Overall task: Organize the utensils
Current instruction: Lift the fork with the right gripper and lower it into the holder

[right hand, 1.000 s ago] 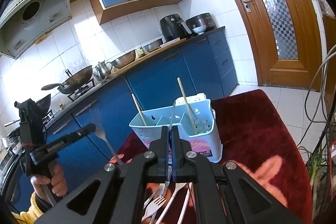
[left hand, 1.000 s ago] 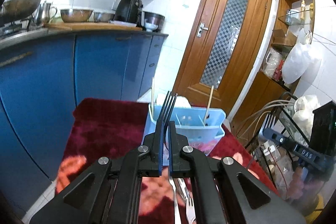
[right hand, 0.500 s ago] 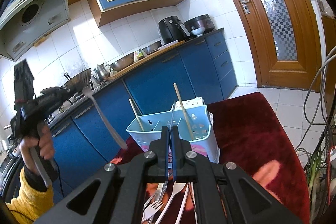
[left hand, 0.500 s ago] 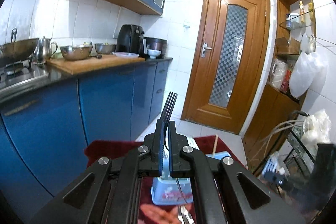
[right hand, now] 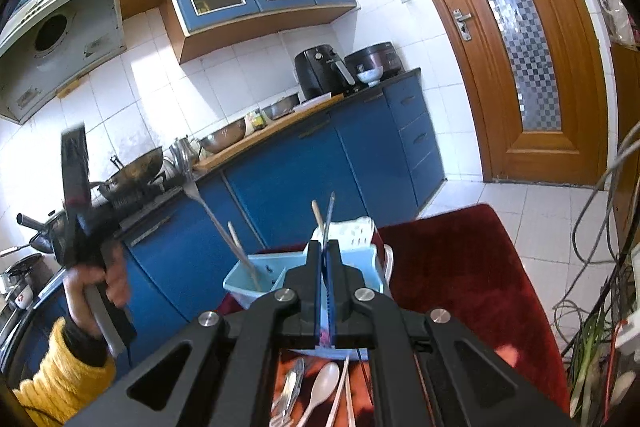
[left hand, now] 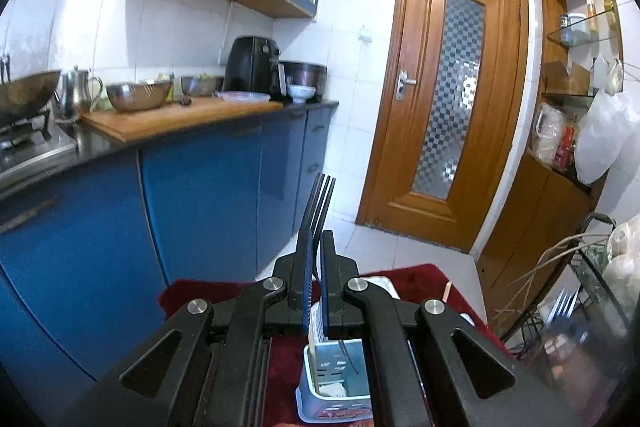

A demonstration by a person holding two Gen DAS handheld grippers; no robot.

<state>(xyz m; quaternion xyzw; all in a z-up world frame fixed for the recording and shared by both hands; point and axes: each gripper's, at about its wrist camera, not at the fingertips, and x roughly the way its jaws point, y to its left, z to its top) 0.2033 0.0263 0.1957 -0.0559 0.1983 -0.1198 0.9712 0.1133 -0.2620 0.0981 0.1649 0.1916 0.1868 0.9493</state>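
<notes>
My left gripper (left hand: 316,239) is shut on a metal fork (left hand: 320,203). Its tines stick up past the fingertips and its handle hangs down over the light blue utensil caddy (left hand: 316,387). In the right wrist view a hand (right hand: 100,279) in a yellow sleeve holds that fork (right hand: 212,219) at the left, handle end at the caddy's (right hand: 244,279) left compartment. I cannot tell if it is inside. My right gripper (right hand: 326,247) is shut on a second fork (right hand: 329,219), seen edge-on just in front of the caddy. Wooden chopsticks (right hand: 236,243) stand in the caddy.
The caddy stands on a dark red cloth (right hand: 460,267). A white spoon (right hand: 322,383), forks (right hand: 288,395) and chopsticks (right hand: 344,395) lie loose on it below my right gripper. Blue cabinets (left hand: 200,211) run along the left, a wire rack (left hand: 592,267) and cables along the right.
My left gripper has risen with its fork and moved toward the caddy, which now sits low in its view. The right gripper has crept closer to the caddy.
</notes>
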